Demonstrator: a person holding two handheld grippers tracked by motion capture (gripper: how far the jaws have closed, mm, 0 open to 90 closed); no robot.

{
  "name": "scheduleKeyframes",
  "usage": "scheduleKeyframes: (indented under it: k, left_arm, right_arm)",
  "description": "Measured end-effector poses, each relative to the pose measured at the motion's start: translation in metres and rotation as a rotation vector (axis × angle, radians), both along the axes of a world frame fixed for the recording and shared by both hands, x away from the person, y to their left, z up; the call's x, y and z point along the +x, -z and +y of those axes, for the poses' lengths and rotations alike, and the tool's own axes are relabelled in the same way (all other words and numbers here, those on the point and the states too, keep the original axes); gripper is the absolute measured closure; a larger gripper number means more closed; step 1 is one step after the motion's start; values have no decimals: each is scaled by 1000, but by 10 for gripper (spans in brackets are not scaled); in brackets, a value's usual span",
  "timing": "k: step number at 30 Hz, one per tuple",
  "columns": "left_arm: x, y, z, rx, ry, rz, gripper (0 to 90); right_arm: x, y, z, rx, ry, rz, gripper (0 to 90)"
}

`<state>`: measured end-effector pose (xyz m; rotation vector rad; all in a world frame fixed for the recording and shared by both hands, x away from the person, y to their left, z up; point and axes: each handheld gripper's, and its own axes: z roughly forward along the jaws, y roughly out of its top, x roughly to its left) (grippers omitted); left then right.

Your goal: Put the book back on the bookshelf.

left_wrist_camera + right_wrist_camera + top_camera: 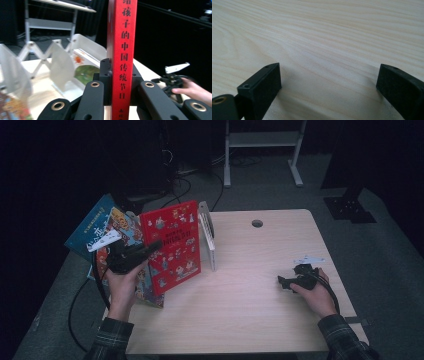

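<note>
A red picture book [172,242] with cartoon figures on its cover is held up above the table's left side. My left gripper [155,245] is shut on it, and the left gripper view shows both jaws pressed against the red spine [122,50] with its column of black characters. My right gripper [282,282] rests low over the table at the right, held in a hand. In the right gripper view, its jaws [329,80] stand wide open over bare wood with nothing between them.
A white folding book rack [207,235] stands on the light wooden table [250,320] right of the red book; a colourful book [85,72] lies in one slot. More picture books [107,227] fan out behind the left hand. A cable hole [257,223] sits near the far edge.
</note>
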<state>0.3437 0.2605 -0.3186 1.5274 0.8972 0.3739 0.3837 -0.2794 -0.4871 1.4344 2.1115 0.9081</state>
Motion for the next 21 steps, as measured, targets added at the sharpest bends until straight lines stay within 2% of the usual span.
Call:
scheduleKeyframes:
  k: [4, 11, 21]
  left_arm:
    - [1, 2, 5, 14, -63, 3, 793]
    - [4, 3, 10, 47, -135, 8, 793]
    - [19, 7, 5, 60, -250, 11, 793]
  right_arm:
    - [0, 0, 0, 1, 1, -1, 47]
    - [0, 0, 0, 1, 1, -2, 47]
    - [1, 0, 0, 1, 2, 0, 40]
